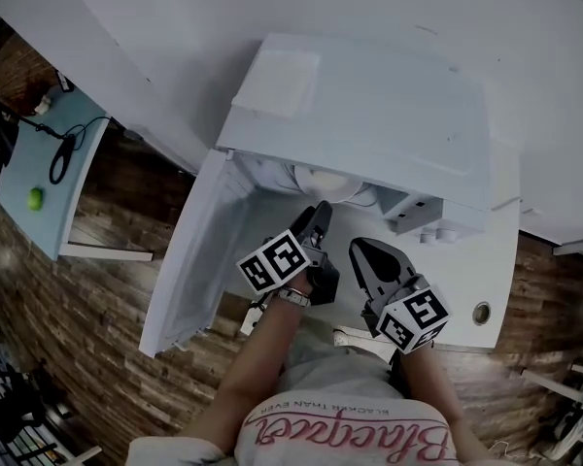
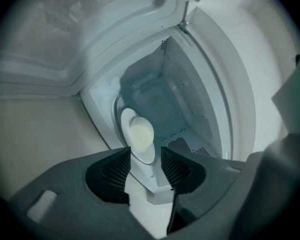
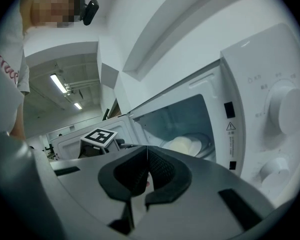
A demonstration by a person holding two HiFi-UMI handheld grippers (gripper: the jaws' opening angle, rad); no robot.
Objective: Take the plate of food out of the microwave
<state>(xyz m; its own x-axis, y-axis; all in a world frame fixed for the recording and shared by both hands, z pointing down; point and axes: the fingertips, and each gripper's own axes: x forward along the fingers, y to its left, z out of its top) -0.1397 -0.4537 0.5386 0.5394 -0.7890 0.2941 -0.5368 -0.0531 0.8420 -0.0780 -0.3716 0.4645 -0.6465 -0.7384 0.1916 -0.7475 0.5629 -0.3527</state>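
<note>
Door (image 1: 187, 260) wide open beside bare microwave mouth (image 2: 155, 91)

Red-lettered white shirt (image 1: 340, 386); grey left tool (image 2: 145, 166) and right tool (image 3: 142, 176).

A white table (image 1: 502, 282) carries the microwave (image 1: 369, 115), which stands on it with the door swung open. On the table, just to the right of the microwave's front corner, lies a small round metal ring (image 1: 481, 313). Well to the left of the microwave stands a light blue table (image 1: 24, 129); a green ball (image 1: 36, 198) and a black cable (image 1: 63, 153) lie on it. Below the microwave there is wooden floor (image 1: 97, 299).
</note>
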